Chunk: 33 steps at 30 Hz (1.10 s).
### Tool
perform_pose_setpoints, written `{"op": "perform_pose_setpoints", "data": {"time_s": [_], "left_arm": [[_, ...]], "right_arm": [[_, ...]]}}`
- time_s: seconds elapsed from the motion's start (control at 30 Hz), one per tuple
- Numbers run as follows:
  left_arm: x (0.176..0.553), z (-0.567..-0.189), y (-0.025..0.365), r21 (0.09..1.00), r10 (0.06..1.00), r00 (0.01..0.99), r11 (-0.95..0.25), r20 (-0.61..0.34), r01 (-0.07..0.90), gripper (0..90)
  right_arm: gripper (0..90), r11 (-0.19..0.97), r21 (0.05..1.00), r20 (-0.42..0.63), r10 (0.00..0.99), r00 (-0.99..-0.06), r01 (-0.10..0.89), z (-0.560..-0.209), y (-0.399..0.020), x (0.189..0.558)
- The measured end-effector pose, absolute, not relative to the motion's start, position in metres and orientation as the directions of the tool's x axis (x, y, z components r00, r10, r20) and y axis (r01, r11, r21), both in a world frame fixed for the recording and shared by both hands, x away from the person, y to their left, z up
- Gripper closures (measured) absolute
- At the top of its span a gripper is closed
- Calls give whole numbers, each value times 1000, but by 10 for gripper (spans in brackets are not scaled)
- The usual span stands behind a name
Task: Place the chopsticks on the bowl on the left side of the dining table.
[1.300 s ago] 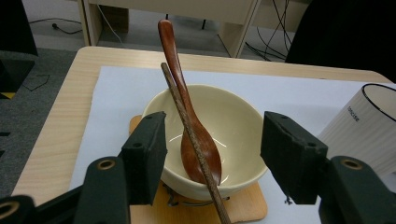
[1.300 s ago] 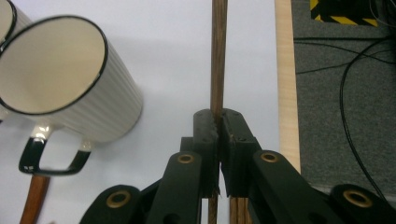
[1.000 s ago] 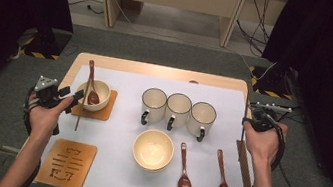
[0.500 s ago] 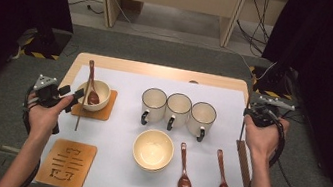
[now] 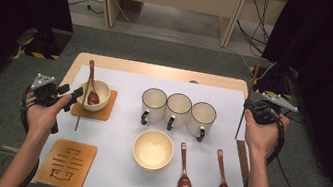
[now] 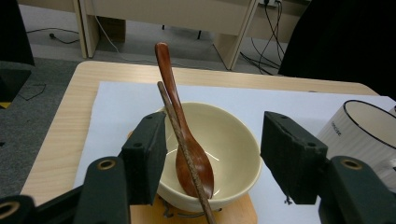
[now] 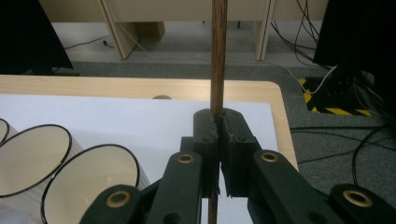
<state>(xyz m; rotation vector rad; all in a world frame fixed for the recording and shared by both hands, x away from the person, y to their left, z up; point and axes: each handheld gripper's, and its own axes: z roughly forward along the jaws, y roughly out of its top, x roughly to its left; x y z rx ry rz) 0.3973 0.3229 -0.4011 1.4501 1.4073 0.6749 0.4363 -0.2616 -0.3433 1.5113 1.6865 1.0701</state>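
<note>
A cream bowl point(image 5: 98, 94) stands on a wooden coaster point(image 5: 103, 111) at the left, with a brown spoon point(image 6: 184, 135) in it. A thin chopstick point(image 6: 180, 135) leans across the bowl's rim. My left gripper point(image 5: 72, 96) is at the bowl's left side, and its jaws stand open point(image 6: 212, 158) around the chopstick and the bowl's near rim. At the table's right edge my right gripper point(image 5: 248, 106) is shut on a second chopstick point(image 7: 217, 56), which stands upright between its pads point(image 7: 219, 126).
Three white mugs point(image 5: 178, 109) stand in a row at mid-table. An empty cream bowl point(image 5: 153, 148) and two brown spoons point(image 5: 185, 172) point(image 5: 223, 181) lie nearer me. A carved coaster point(image 5: 66, 163) is at front left. A brown wooden strip point(image 5: 244, 161) lies by the right edge.
My right hand has shifted slightly toward the far edge with its chopstick. The left hand and the bowl have kept still.
</note>
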Motion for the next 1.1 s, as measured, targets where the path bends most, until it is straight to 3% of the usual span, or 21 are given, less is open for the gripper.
{"op": "perform_pose_setpoints", "data": {"time_s": [0.47, 1.1], "left_arm": [[400, -385, 319, 910, 953, 200, 135, -228, 392, 411], [409, -371, 309, 931, 958, 218, 104, -188, 349, 394]], "right_arm": [[856, 18, 933, 38, 988, -149, 359, -343, -259, 439], [856, 36, 953, 14, 987, -162, 299, -344, -244, 455]]}}
